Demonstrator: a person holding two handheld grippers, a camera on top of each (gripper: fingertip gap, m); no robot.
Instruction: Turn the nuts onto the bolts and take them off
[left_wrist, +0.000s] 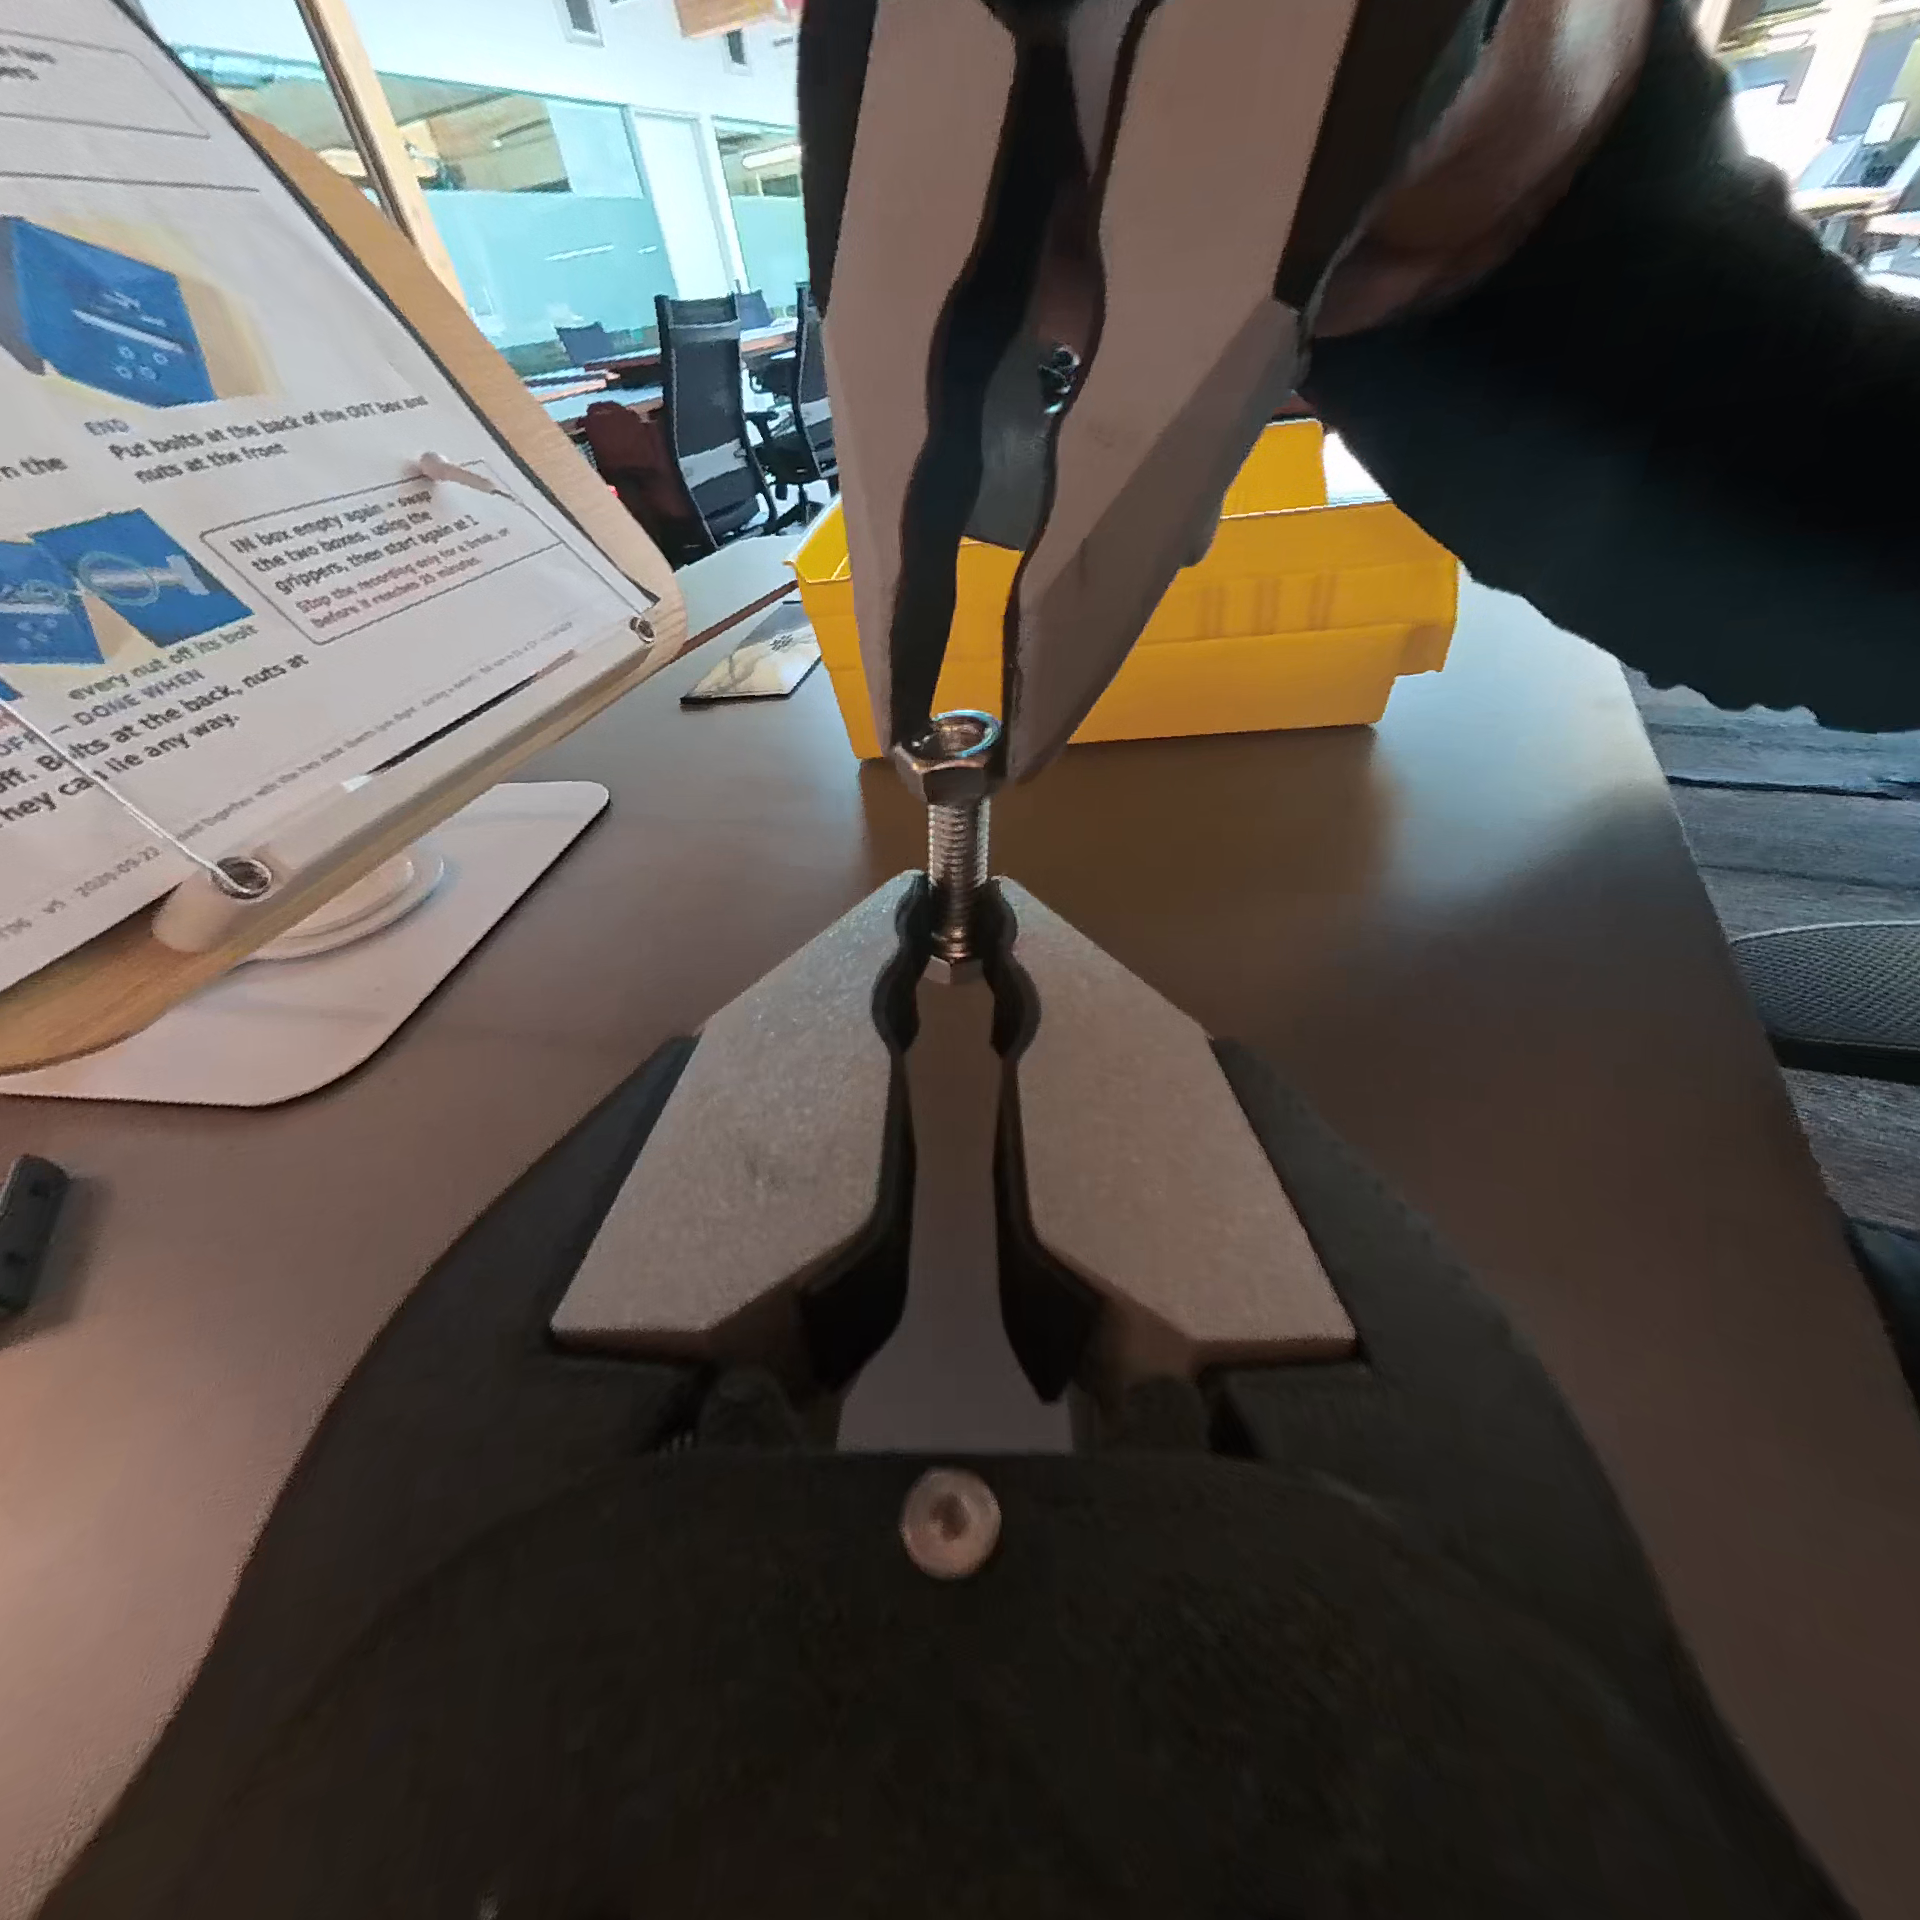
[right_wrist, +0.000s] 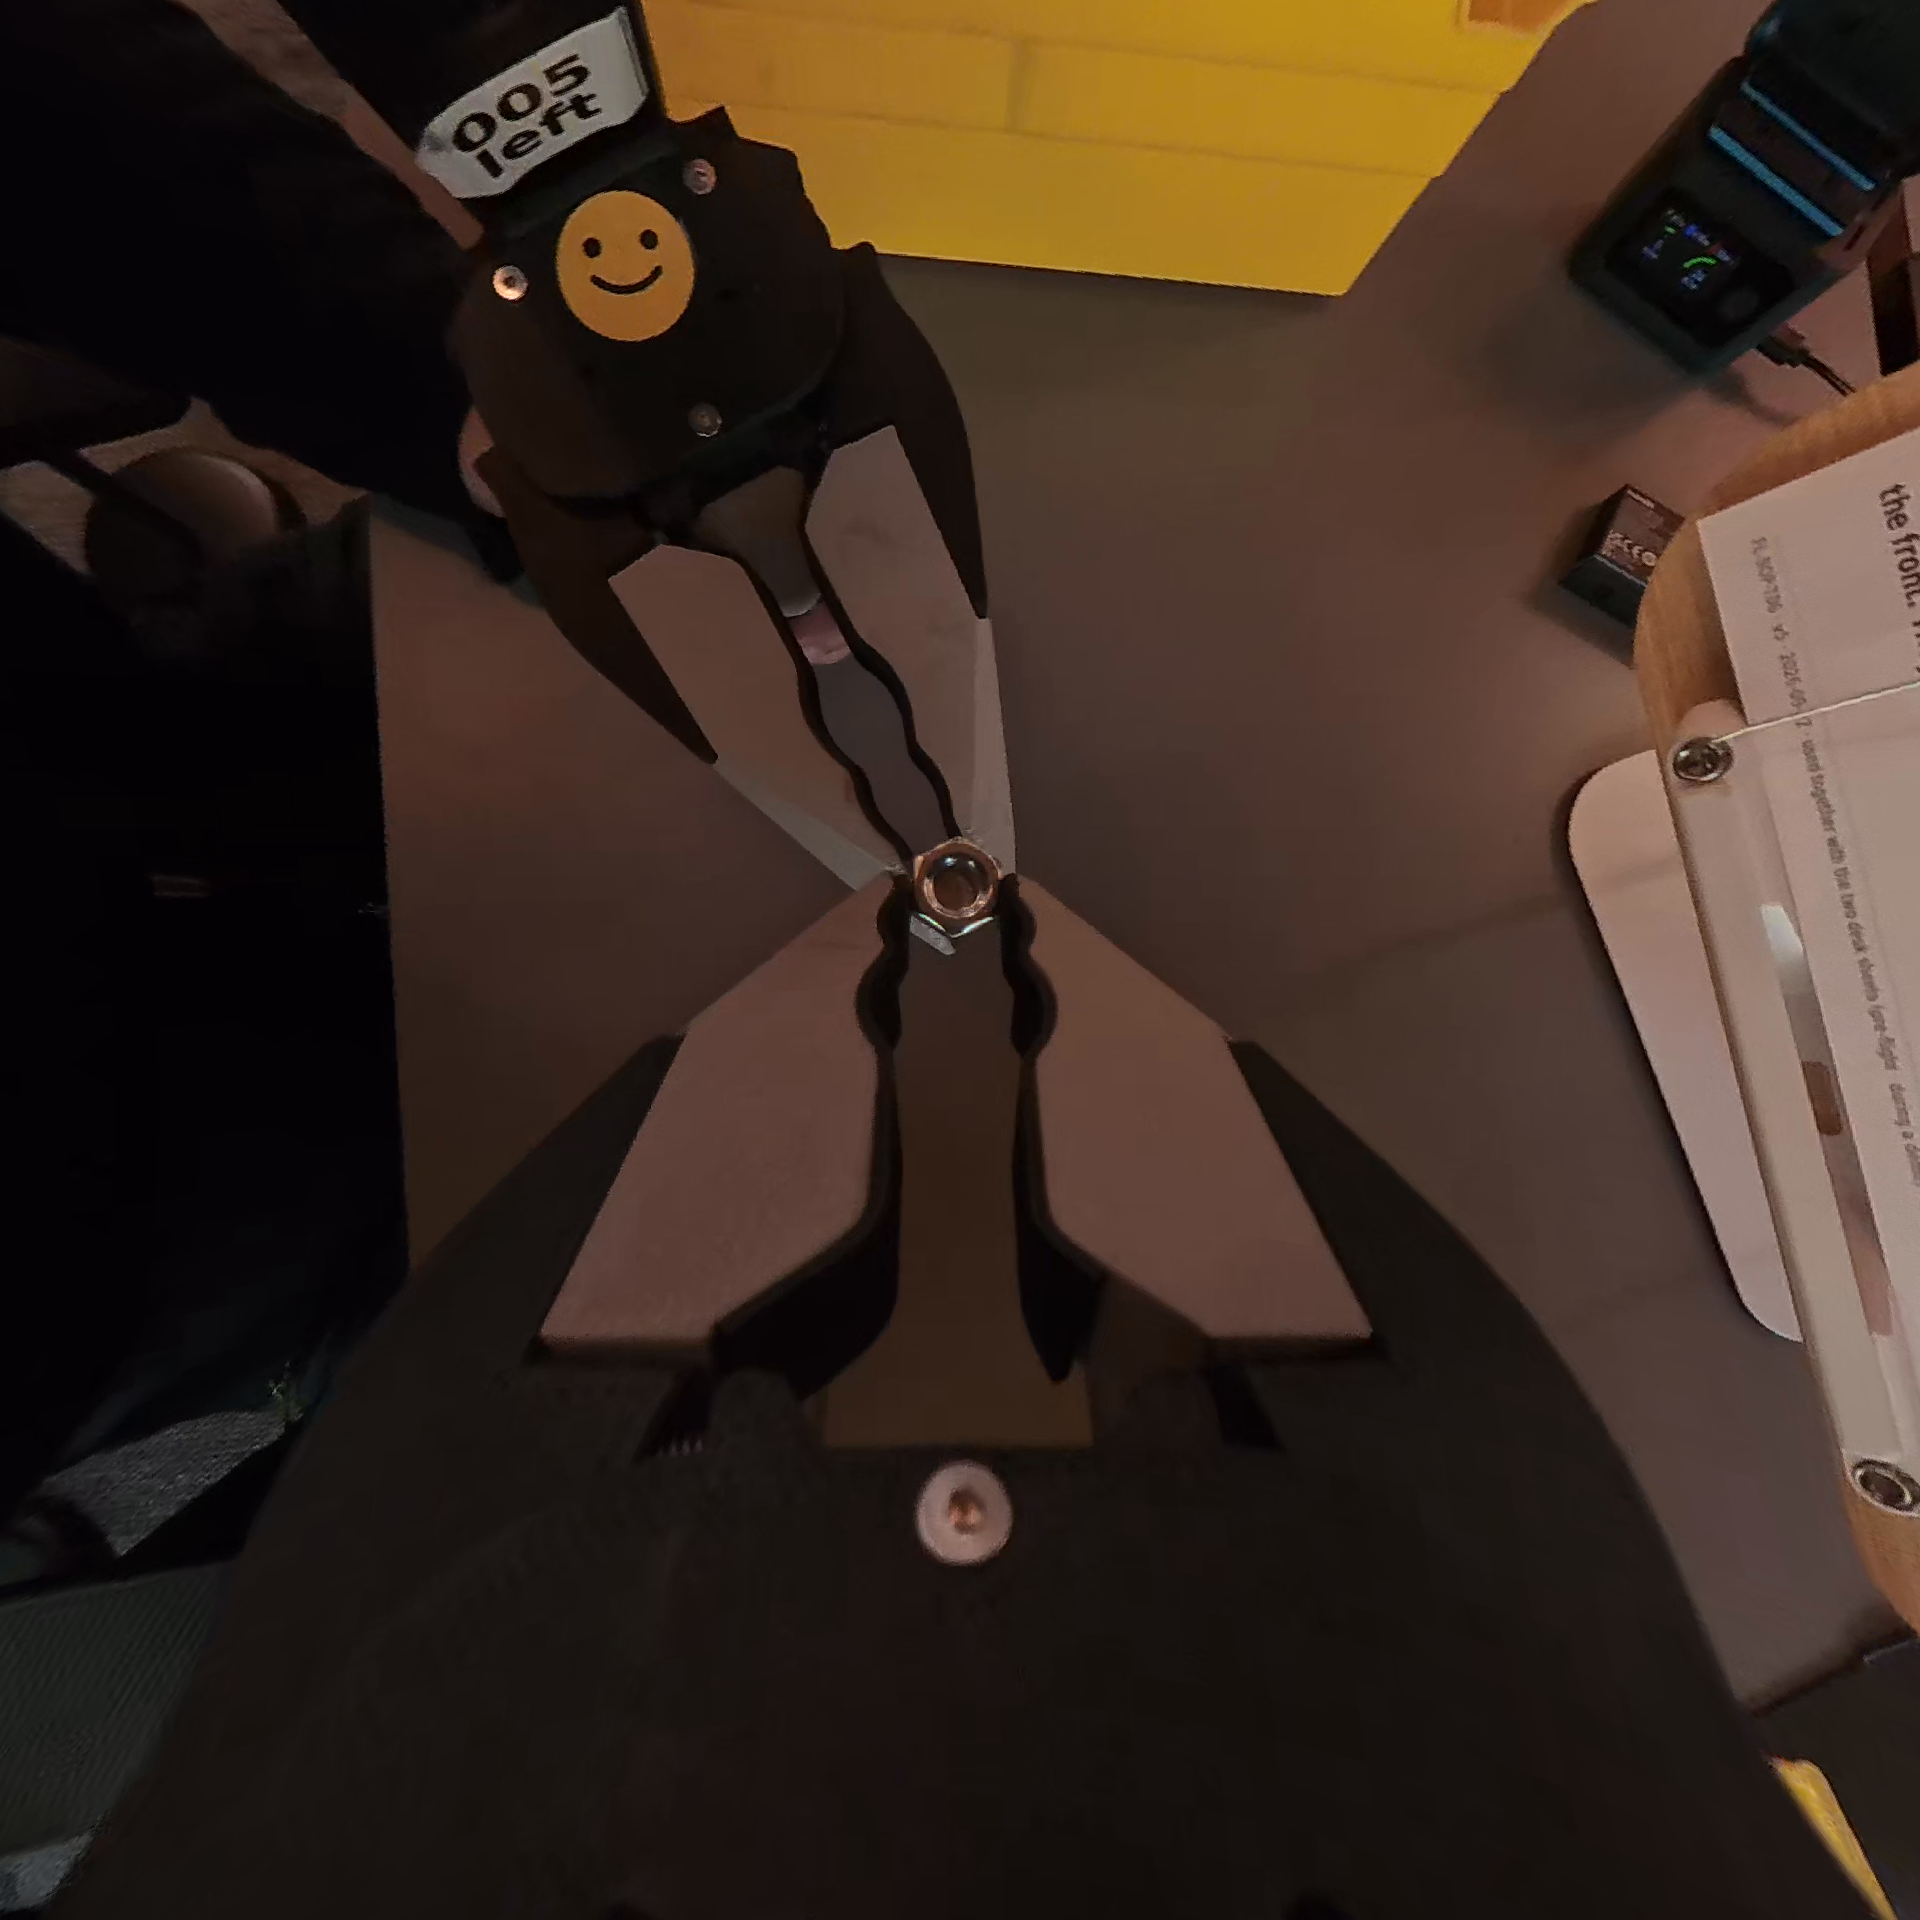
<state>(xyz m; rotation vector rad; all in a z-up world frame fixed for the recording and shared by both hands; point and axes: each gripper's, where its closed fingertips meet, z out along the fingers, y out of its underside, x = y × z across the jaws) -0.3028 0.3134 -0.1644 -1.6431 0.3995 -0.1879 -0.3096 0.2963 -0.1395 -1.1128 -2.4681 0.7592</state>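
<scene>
Two grippers meet over a brown worktop (left_wrist: 1351, 935), one pinching a bolt and the other the nut at its tip.

The left gripper (left_wrist: 954, 940) has its fingers (left_wrist: 790, 1091) closed on the head end of the bolt (left_wrist: 951, 847), which stands upright above the worktop with its threaded shank bare between the two tools. The right gripper (left_wrist: 951, 743) comes down from above, its fingers (left_wrist: 1122, 499) clamped on the nut (left_wrist: 943, 764) sitting at the top of the thread; seen end-on from the right wrist view, the nut (right_wrist: 954, 891) hides the bolt. Behind stands a yellow bin (left_wrist: 1299, 623), with a wooden stand (left_wrist: 582, 488) bearing an instruction sheet (left_wrist: 208, 416) to the left, and a small black device (right_wrist: 1683, 281) with a lit screen near it.
</scene>
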